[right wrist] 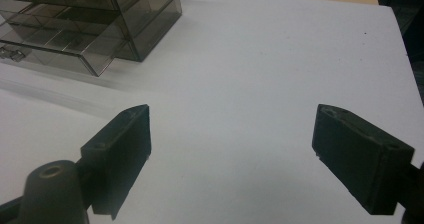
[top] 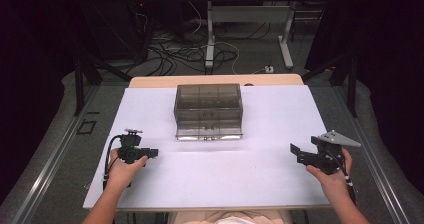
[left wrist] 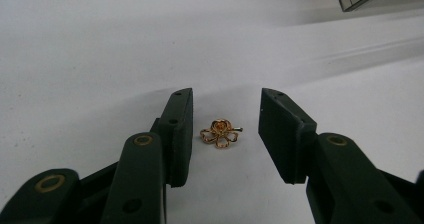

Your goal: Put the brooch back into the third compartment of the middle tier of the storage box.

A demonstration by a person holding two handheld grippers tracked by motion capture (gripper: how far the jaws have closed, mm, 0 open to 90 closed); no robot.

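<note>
A small gold flower-shaped ornament (left wrist: 220, 132) lies on the white tabletop (top: 240, 174). My left gripper (left wrist: 226, 100) sits low over it with a black jaw on either side, and a gap shows between each pad and the ornament. In the high view the left gripper (top: 150, 153) is at the table's left, pointing right. My right gripper (top: 297, 153) is at the table's right, pointing left. Its jaws (right wrist: 234, 113) stand wide apart over bare tabletop with nothing between them.
A smoky transparent drawer box (top: 208, 111) stands at the middle back of the table, with its lowest drawer pulled out a little toward me; the right gripper view shows this box (right wrist: 75, 24) at the upper left. Cables and table legs lie on the floor beyond.
</note>
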